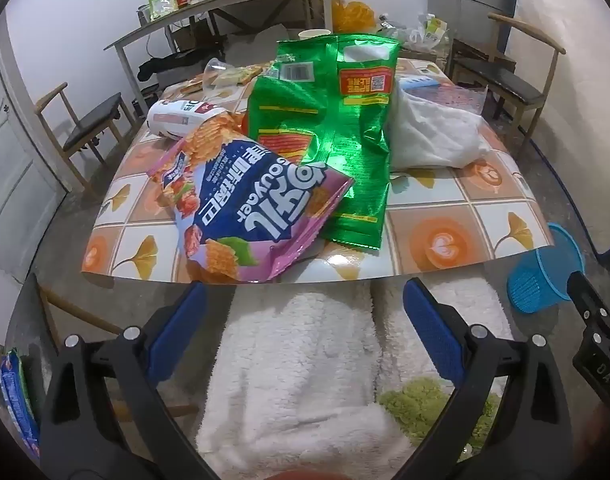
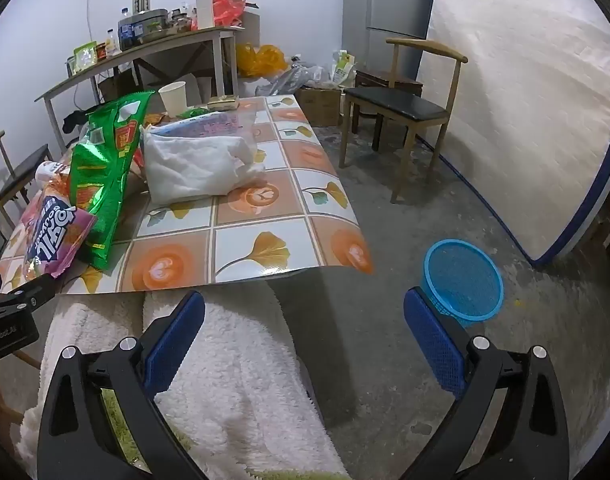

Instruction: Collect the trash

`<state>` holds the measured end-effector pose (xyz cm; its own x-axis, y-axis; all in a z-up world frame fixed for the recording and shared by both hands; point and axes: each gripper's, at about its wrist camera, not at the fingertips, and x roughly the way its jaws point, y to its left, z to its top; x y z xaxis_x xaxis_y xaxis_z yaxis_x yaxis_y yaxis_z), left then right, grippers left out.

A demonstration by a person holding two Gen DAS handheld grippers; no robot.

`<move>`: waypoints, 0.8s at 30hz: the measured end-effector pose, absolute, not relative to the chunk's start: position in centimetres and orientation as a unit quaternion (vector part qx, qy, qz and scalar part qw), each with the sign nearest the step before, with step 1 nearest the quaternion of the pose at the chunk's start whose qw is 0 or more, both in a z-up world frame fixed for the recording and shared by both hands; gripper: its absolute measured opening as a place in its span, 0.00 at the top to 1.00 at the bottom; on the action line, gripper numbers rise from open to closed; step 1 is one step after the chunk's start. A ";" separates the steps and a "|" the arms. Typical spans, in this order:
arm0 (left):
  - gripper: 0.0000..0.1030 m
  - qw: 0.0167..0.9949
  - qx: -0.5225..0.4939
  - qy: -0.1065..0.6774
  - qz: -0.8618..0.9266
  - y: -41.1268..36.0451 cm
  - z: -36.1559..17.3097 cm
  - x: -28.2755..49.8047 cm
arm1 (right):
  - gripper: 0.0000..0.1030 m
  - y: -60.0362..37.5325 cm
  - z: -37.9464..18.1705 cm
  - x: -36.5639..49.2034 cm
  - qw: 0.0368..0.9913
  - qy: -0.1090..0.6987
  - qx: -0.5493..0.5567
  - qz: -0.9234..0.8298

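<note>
A purple snack bag (image 1: 249, 208) lies at the table's near edge, partly over a green foil bag (image 1: 329, 120). A white plastic bag (image 1: 433, 136) lies to their right, a white packet (image 1: 181, 116) behind on the left. My left gripper (image 1: 305, 320) is open and empty, just short of the table edge in front of the purple bag. My right gripper (image 2: 305, 332) is open and empty, below the table's right corner. The same bags show in the right wrist view: purple (image 2: 53, 236), green (image 2: 105, 176), white (image 2: 201, 168). A blue mesh bin (image 2: 463, 280) stands on the floor to the right.
The table (image 2: 249, 216) has a tiled orange cloth. A paper cup (image 2: 175, 96) and a clear cup (image 1: 217, 72) stand at its far end. Wooden chairs (image 2: 401, 108) stand right and left (image 1: 85, 128). A cluttered side table (image 2: 145, 48) lines the wall. White fleece (image 1: 297, 360) lies below the grippers.
</note>
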<state>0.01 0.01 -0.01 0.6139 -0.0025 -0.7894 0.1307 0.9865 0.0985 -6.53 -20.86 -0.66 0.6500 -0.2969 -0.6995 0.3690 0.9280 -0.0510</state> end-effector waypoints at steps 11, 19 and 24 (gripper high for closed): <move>0.08 0.896 0.073 0.436 -0.038 -1.0 -0.2 -0.4 | 0.06 -21.1 -0.5 -6.8 0.907 0.375 0.051 -0.186; 0.08 0.894 0.073 0.440 -0.047 -0.7 -0.2 -0.1 | 0.06 -21.3 -0.4 -6.8 0.907 0.375 0.051 -0.186; 0.08 0.894 0.073 0.440 -0.047 -0.7 -0.2 -0.1 | 0.06 -21.4 -0.3 -6.8 0.906 0.375 0.052 -0.188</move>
<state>-0.11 -0.70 -0.20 0.6090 -0.0195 -0.7930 0.1480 0.9849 0.0894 -6.84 -21.45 -0.32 0.6484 -0.3022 -0.6987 0.3798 0.9239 -0.0472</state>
